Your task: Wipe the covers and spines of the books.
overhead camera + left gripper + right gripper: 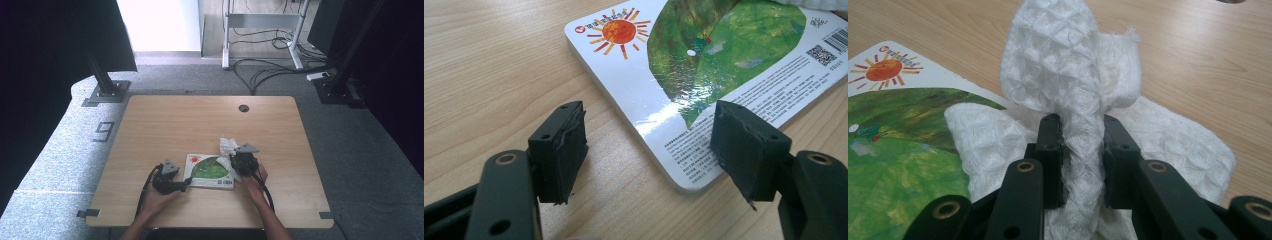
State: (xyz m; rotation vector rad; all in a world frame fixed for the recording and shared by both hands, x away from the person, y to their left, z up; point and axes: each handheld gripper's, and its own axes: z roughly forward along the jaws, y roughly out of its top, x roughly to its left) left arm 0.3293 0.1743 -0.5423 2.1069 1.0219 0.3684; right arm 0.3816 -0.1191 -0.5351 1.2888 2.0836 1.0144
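A "9" [103, 132] is marked on the floor; the book's [734, 75] small print is unreadable.

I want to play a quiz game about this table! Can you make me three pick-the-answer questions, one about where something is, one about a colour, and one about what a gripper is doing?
1. Where does the white cloth lie?
A. On the floor
B. At the book's right end, partly on it
C. Under the table

2. What colour is the sun printed on the book?
A. Blue
B. Purple
C. Orange-red

3. What is the right gripper doing?
A. Pinching the cloth
B. Standing open over bare wood
C. Holding a cup

Answers: 1 B, the cloth overlaps the green cover in the right gripper view. 2 C, the left gripper view shows an orange-red sun. 3 A, its jaws squeeze a fold of cloth, while the left gripper stands open at the book's corner.
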